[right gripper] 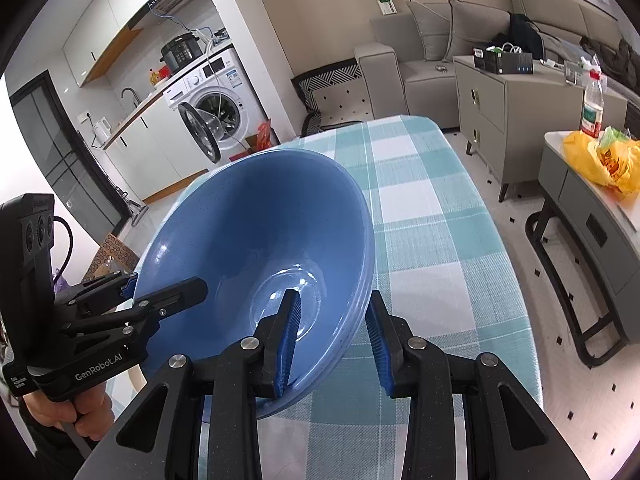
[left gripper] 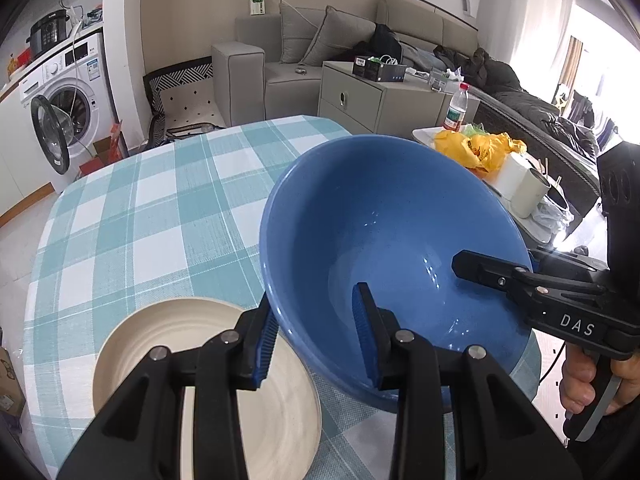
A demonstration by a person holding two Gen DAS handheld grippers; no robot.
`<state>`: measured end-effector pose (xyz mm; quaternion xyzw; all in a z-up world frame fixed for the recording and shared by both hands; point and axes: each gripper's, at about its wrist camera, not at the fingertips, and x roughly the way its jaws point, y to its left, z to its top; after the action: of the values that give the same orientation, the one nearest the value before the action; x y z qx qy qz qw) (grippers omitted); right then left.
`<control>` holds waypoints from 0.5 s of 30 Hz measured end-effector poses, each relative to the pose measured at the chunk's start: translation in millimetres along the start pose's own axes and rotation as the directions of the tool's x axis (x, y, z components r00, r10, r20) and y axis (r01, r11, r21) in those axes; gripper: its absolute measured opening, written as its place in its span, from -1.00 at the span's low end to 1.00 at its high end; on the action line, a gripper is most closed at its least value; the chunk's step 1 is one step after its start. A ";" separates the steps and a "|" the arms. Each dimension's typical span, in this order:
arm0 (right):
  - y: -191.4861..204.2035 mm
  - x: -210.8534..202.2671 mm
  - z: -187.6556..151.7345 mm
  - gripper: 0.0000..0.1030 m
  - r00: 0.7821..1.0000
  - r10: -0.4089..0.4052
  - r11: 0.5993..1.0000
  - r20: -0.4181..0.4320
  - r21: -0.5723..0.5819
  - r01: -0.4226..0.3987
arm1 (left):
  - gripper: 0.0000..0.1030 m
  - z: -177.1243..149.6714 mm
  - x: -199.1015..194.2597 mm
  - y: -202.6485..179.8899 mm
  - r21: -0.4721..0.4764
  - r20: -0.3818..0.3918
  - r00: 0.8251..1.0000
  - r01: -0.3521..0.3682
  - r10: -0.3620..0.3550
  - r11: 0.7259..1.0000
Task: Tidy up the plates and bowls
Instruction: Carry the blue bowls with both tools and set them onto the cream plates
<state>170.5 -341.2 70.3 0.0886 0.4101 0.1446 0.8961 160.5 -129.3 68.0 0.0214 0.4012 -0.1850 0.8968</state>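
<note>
Bowl (left gripper: 384,240): large, blue, glossy inside; tilted, raised off the checked tablecloth (left gripper: 152,208), rim pinched on two opposite sides by both tools.
Left gripper (left gripper: 320,340): seen from its own camera, pointing down and forward; jaws straddling the bowl's near-left rim, one blue pad (left gripper: 366,336) inside the bowl, the other pad outside against the wall; clamped on the rim, not spread wide.
Right gripper (right gripper: 334,340): same pose, angled downward; jaws straddling the bowl's right rim, one finger inside, one outside; pinching the wall.
Right gripper from left view: entering from the right edge, black finger lying over the rim into the bowl, lettering "DAS" on its body.
Right hand (left gripper: 592,380): wrapped round the handle at lower right, fingers curled on the trigger.
Left hand (right gripper: 60,408): low at the left edge in the right view, gripping the handle of the other tool; mostly hidden by the body marked "GenRobot.AI".
Plate (left gripper: 208,384): cream, ridged rings, flat on the tablecloth under the left gripper, just left of the bowl, partly covered by the fingers.
Table: round-cornered, blue-and-white check cloth.
Background: washing machine (right gripper: 216,108) with door open, grey sofa (left gripper: 304,48), yellow bag (left gripper: 476,148) on a side table.
</note>
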 end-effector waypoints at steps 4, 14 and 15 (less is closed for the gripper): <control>6.4 -11.3 1.4 -0.35 1.000 0.005 1.000 0.018 -0.012 -0.005 | -0.32 0.3 -13.0 -2.2 0.002 0.022 1.000 -0.010 0.010 1.000; 32.7 -30.4 6.4 -0.35 0.999 0.026 0.998 0.044 -0.055 -0.024 | -0.32 -0.2 -45.9 7.0 -0.021 0.076 0.996 -0.043 0.045 0.999; 36.5 -30.6 6.4 -0.35 0.999 0.028 0.998 0.044 -0.061 -0.026 | -0.32 -0.7 -48.8 8.5 -0.023 0.080 0.995 -0.049 0.051 0.999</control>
<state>149.6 -317.2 106.3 0.0704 0.3840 0.1668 0.9054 133.2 -105.9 102.1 0.0147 0.3659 -0.1591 0.9168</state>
